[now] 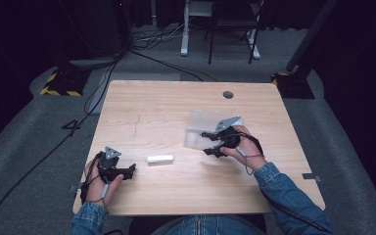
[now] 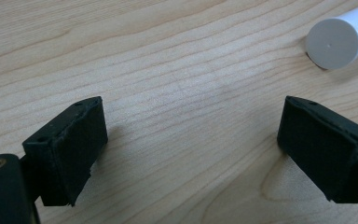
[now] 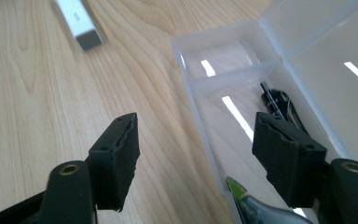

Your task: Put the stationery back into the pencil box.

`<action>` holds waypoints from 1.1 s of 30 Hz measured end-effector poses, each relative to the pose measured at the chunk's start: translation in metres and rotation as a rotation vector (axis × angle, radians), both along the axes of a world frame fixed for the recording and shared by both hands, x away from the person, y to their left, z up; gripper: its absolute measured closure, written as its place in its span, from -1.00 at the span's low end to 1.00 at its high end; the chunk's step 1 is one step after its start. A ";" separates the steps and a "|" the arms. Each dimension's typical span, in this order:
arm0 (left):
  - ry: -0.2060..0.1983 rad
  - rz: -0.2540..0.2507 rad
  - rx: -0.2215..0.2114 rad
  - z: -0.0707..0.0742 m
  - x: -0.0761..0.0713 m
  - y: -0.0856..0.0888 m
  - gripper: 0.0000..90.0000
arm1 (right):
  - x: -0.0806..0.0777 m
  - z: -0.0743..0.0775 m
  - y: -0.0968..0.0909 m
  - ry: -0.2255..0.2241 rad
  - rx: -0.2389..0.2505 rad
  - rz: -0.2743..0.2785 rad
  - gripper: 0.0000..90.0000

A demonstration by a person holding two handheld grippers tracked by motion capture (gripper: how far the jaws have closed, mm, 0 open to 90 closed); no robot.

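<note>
Wooden worktop (image 1: 152, 107) seen from above. The right claw (image 3: 196, 154) stands with its jaws wide and nothing gripped, one jaw over bare wood and the other over the near edge of a clear plastic box (image 3: 242, 70). The box lies open on the worktop's right half, its lid folded back; a small black item (image 3: 276, 103) rests in one compartment. The left claw (image 2: 191, 144), jaws likewise wide and empty, rests near the front left edge. A white cylinder (image 1: 160, 158) lies flat between the two claws, just beside the left one.
</note>
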State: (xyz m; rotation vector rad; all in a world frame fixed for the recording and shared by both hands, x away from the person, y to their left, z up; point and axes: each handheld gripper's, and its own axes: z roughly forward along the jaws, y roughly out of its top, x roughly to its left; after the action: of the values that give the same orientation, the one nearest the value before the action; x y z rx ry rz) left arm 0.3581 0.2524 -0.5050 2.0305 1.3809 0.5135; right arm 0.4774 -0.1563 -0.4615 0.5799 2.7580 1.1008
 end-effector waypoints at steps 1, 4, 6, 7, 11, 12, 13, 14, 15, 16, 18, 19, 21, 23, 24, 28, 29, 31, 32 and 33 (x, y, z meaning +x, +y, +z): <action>0.000 0.000 0.000 0.000 0.000 0.000 -0.81 | -0.001 0.002 0.002 -0.007 0.006 0.002 -0.27; -0.001 -0.001 -0.002 0.000 0.000 0.000 -0.81 | -0.003 0.009 0.009 -0.014 0.028 0.008 -0.27; -0.001 0.000 -0.002 0.000 0.000 0.000 -0.81 | -0.005 0.013 0.014 -0.019 0.035 0.017 -0.27; 0.000 0.002 -0.004 0.000 0.000 0.000 -0.81 | -0.006 0.015 0.017 -0.022 0.039 0.023 -0.27; 0.000 0.001 -0.004 0.000 0.000 0.000 -0.81 | -0.009 0.021 0.027 -0.019 0.062 0.036 -0.27; 0.000 0.001 -0.004 0.000 0.000 0.000 -0.81 | -0.010 0.023 0.030 -0.025 0.060 0.041 -0.27; 0.000 0.001 -0.004 0.000 0.000 0.000 -0.81 | -0.011 0.024 0.033 -0.026 0.062 0.047 -0.27; 0.000 0.002 -0.004 0.000 0.000 0.000 -0.81 | -0.012 0.025 0.036 -0.030 0.064 0.055 -0.27; -0.001 0.002 -0.004 0.000 0.000 0.000 -0.81 | -0.013 0.026 0.039 -0.030 0.064 0.059 -0.27; 0.000 0.002 -0.004 0.000 0.000 0.000 -0.81 | -0.014 0.027 0.042 -0.034 0.063 0.068 -0.27; -0.001 0.002 -0.002 0.000 0.000 0.000 -0.81 | -0.015 0.028 0.049 -0.038 0.060 0.081 -0.27; 0.000 0.000 -0.002 0.000 0.000 0.000 -0.81 | -0.016 0.029 0.052 -0.039 0.059 0.086 -0.27; -0.001 0.001 -0.002 0.000 -0.001 0.000 -0.81 | -0.017 0.029 0.059 -0.039 0.060 0.098 -0.27; 0.001 0.002 -0.002 0.000 -0.001 0.000 -0.81 | -0.018 0.029 0.064 -0.039 0.058 0.109 -0.27; 0.002 0.004 -0.003 0.000 -0.001 0.000 -0.81 | -0.018 0.029 0.067 -0.038 0.058 0.114 -0.27; 0.000 0.002 0.001 0.000 -0.001 0.000 -0.81 | -0.019 0.029 0.077 -0.036 0.053 0.130 -0.27; 0.000 0.000 0.004 0.000 -0.002 0.001 -0.81 | -0.019 0.029 0.079 -0.036 0.054 0.136 -0.27; -0.001 -0.004 0.004 0.000 -0.002 0.001 -0.81 | -0.020 0.029 0.082 -0.039 0.052 0.143 -0.27; -0.001 -0.004 0.004 0.000 -0.002 0.001 -0.81 | -0.020 0.029 0.084 -0.039 0.051 0.145 -0.27; -0.001 -0.001 0.002 0.000 -0.002 0.001 -0.81 | -0.020 0.029 0.086 -0.035 0.052 0.144 -0.27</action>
State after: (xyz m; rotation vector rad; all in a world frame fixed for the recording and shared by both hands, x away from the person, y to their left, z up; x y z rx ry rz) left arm 0.3564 0.2532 -0.5050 2.0327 1.3792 0.5156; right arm 0.4575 -0.0700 -0.4327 0.3689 2.7859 1.2024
